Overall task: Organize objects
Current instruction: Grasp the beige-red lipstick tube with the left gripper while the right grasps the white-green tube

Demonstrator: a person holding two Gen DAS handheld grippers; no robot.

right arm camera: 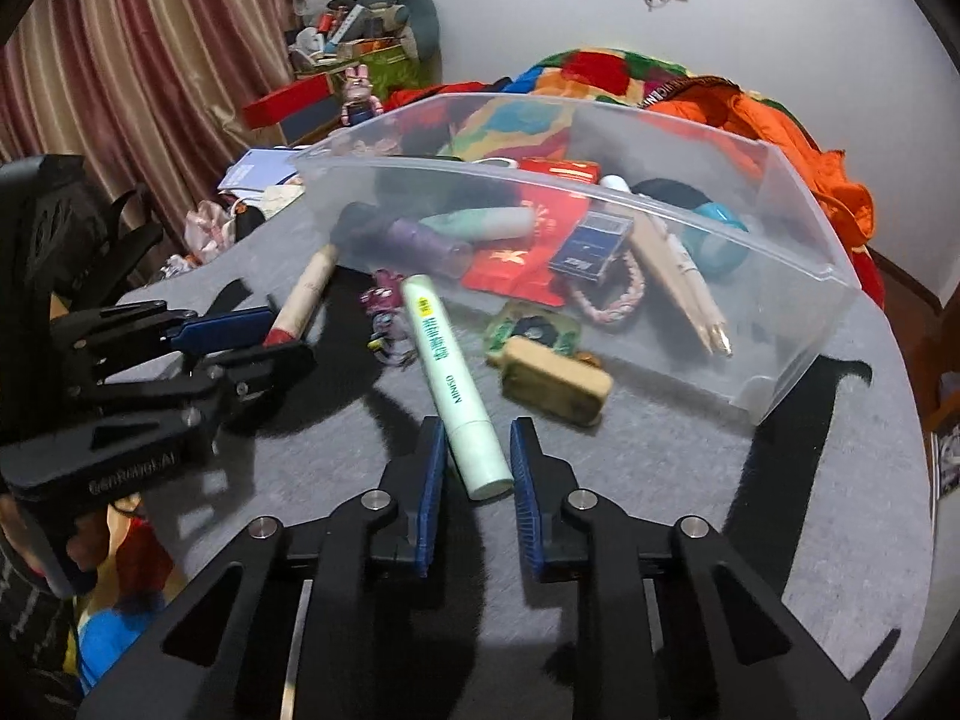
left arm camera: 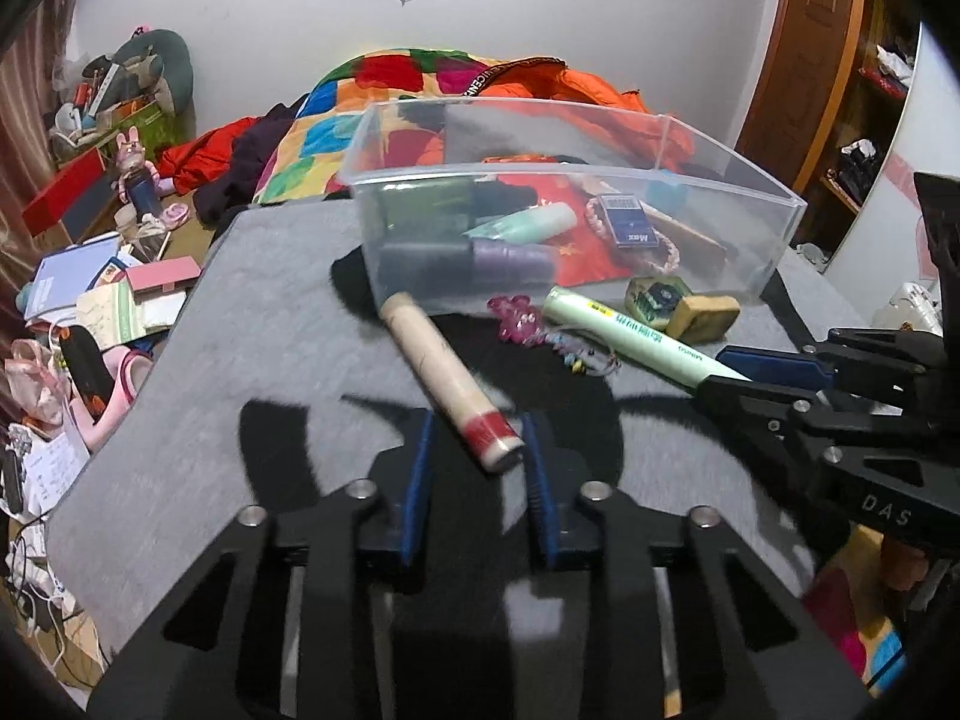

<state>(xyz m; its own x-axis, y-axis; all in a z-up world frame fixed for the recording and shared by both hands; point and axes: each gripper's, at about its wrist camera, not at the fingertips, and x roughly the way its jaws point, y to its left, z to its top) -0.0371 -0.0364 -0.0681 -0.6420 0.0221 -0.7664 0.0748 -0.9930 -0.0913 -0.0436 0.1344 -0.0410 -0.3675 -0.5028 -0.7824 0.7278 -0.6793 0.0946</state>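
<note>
On a grey tabletop (left arm camera: 180, 396) before a clear bin (left arm camera: 720, 222), the left hand-held gripper (left arm camera: 477, 450) brackets a beige tube (left arm camera: 444, 372) unclamped, while the right hand-held gripper (right arm camera: 477, 456) stands open around a green tube (right arm camera: 450, 378).

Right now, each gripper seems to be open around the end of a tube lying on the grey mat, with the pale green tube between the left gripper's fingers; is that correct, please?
Not quite: the pale green tube lies between the fingers of the right gripper, as the right wrist view shows. The left gripper brackets the beige tube with the red band. Both are open, on the grey mat.
</note>
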